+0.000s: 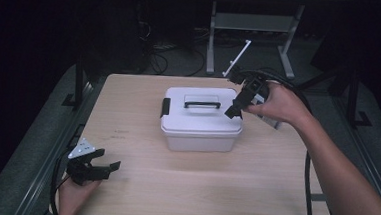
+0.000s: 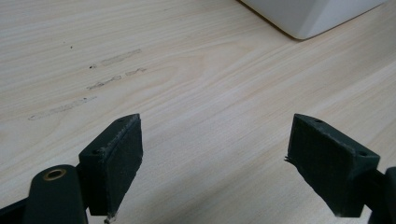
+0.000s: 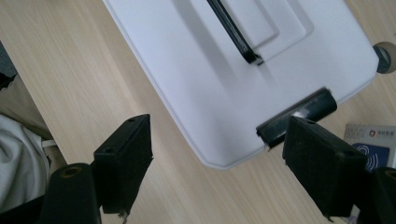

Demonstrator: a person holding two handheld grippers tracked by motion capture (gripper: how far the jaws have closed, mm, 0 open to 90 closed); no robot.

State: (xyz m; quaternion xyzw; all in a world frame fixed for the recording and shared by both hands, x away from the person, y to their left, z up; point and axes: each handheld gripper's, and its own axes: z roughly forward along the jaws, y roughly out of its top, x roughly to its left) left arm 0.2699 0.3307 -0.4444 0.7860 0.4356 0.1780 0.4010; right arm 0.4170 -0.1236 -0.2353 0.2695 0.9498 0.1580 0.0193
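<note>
- White plastic box (image 1: 201,120) sits mid-table on the pale wood table (image 1: 138,184), lid on, black carry handle (image 1: 201,104) lying flat on top, black latch (image 1: 165,107) on its left end.
- We see the right gripper (image 1: 235,110) at the box's right end, held by the right hand (image 1: 279,103) with the forearm coming in from the lower right, wrist bent so the tool points down and left at the lid edge.
- Right gripper view: jaws wide apart, nothing between the pads; the right-end latch (image 3: 299,115) lies just beside one pad (image 3: 322,163), and we cannot tell whether they touch. The other pad hangs over bare table beside the box corner.
- Left gripper (image 1: 105,168) is low at the near left of the table, well apart from the box, left hand (image 1: 75,195) under it, grey three-cornered plate (image 1: 82,148) on top.
- Left gripper view: jaws spread wide, empty, just wood grain below; one corner of the box (image 2: 313,16) shows at the top.
- A card (image 3: 371,142) lies on the table past the box in the right gripper view.
</note>
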